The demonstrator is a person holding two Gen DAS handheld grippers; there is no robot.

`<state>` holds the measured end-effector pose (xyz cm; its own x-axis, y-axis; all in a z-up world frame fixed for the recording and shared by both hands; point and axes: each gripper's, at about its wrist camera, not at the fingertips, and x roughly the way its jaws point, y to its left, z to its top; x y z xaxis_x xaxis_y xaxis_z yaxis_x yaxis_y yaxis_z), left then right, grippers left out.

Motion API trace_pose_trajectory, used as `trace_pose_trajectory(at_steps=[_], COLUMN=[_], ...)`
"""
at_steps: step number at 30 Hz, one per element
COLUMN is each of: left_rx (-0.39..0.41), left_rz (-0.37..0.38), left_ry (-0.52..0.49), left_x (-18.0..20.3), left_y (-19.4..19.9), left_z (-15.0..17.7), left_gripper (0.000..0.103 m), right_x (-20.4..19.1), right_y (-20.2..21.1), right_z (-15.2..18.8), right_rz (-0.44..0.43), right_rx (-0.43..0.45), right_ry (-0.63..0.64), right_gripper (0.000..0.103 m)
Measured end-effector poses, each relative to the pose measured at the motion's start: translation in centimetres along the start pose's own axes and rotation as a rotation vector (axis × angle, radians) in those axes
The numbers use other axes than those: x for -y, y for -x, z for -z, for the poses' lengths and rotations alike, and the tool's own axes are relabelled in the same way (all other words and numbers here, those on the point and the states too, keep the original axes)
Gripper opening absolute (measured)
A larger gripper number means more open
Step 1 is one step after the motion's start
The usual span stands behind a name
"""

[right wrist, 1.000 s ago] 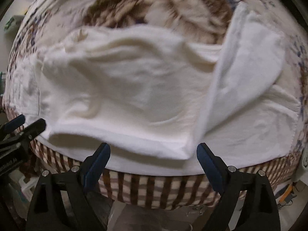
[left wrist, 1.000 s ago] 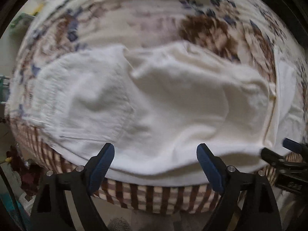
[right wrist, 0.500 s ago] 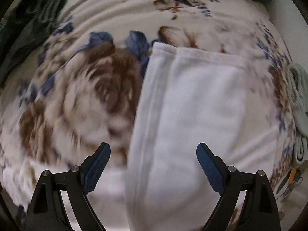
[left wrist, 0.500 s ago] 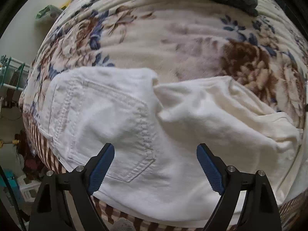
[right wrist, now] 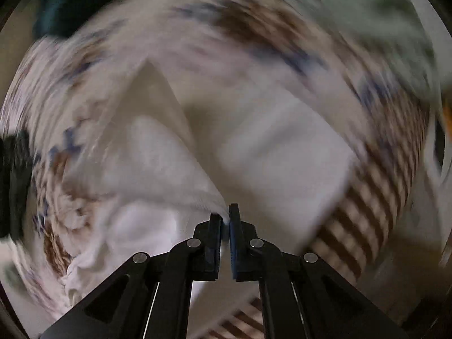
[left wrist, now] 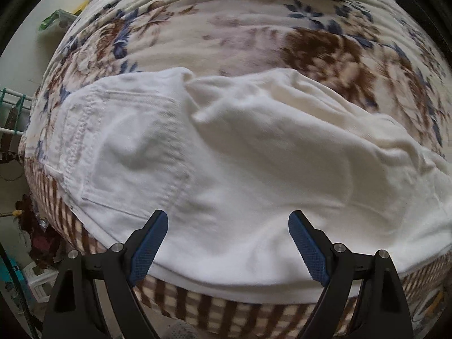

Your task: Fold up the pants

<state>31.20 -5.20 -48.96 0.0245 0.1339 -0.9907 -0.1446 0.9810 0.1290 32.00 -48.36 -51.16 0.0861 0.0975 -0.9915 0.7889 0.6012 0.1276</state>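
White pants [left wrist: 240,163] are lying spread on the floral blanket [left wrist: 226,34] — left gripper [left wrist: 227,243] is hovering over the near edge, jaws wide apart. Right gripper [right wrist: 225,223] is pinching a fold of the pants — jaws clamped, view blurred.

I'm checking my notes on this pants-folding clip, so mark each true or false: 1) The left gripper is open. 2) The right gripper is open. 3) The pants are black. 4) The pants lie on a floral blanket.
1) True: the left gripper hangs open over the white pants.
2) False: the right gripper is shut, pinching white fabric.
3) False: they are white.
4) True: the floral blanket lies under them.
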Motion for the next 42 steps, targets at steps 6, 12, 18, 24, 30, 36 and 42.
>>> trace_pose_trajectory(at_steps=[6, 12, 18, 24, 30, 36, 42], left_rx=[-0.035, -0.023, -0.035, -0.048, -0.077, -0.081, -0.083], left_rz=[-0.014, -0.033, -0.043, -0.043, -0.039, -0.032, -0.009], left_ry=[-0.013, -0.060, -0.084, -0.083, -0.053, -0.034, -0.036], left_x=[3.2, 5.8, 7.3, 7.9, 7.4, 8.0, 8.1], left_y=[0.0, -0.5, -1.4, -2.0, -3.3, -4.1, -4.1], left_z=[1.2, 1.7, 1.9, 2.1, 2.4, 3.2, 3.1], left_gripper=[0.087, 0.087, 0.087, 0.087, 0.087, 0.087, 0.087], right_x=[7.8, 10.0, 9.6, 11.7, 11.0, 8.0, 7.4], right_y=[-5.1, -6.2, -7.3, -3.5, -6.2, -7.1, -5.2], right_z=[0.1, -1.0, -2.5, -2.4, -3.1, -3.0, -3.0], right_rz=[-0.245, -0.279, -0.298, -0.261, -0.194, -0.179, -0.089], right_rx=[-0.072, -0.004, 0.015, 0.112, -0.030, -0.082, 0.008], right_ry=[-0.141, -0.218, -0.220, -0.232, -0.143, -0.041, 0.054], right_gripper=[0.028, 0.048, 0.006, 0.004, 0.013, 0.029, 0.004])
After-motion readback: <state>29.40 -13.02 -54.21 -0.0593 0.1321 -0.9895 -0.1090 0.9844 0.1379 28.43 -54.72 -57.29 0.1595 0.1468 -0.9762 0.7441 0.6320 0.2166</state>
